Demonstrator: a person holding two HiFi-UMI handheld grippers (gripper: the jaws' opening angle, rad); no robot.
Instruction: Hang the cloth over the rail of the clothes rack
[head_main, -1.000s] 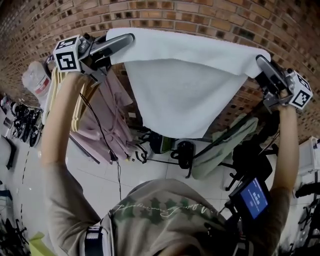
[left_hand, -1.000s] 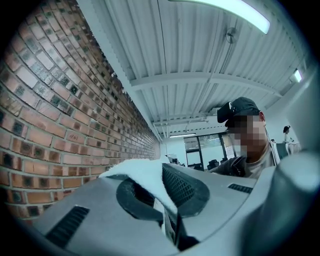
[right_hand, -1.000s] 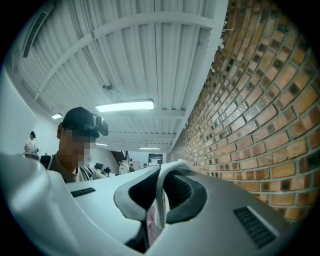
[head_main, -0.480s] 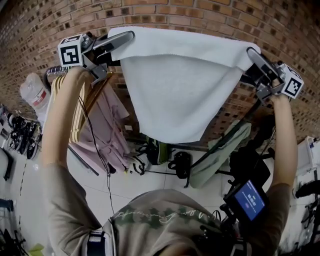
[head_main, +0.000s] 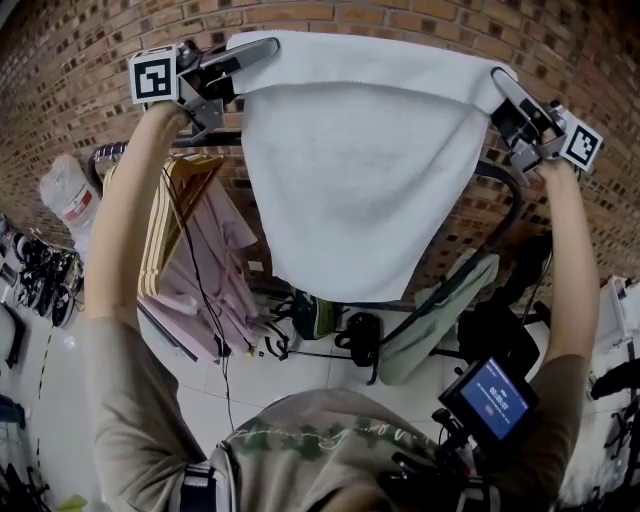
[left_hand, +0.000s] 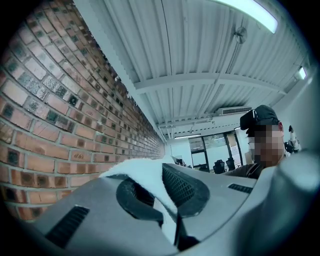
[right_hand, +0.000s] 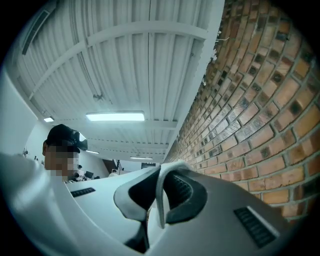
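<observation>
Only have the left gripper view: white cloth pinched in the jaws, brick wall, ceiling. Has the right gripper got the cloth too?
Observer: Yes. The right gripper is shut on the other top corner of the cloth.
Operator: Is it over the rail?
Observer: Not yet. The head view shows it stretched between both grippers, with its top edge above the rail and the rest hanging in front of it.
Operator: Anything else on the rail there?
Observer: Some wooden hangers with a pink garment hang just left of the cloth, below the left gripper.
</observation>
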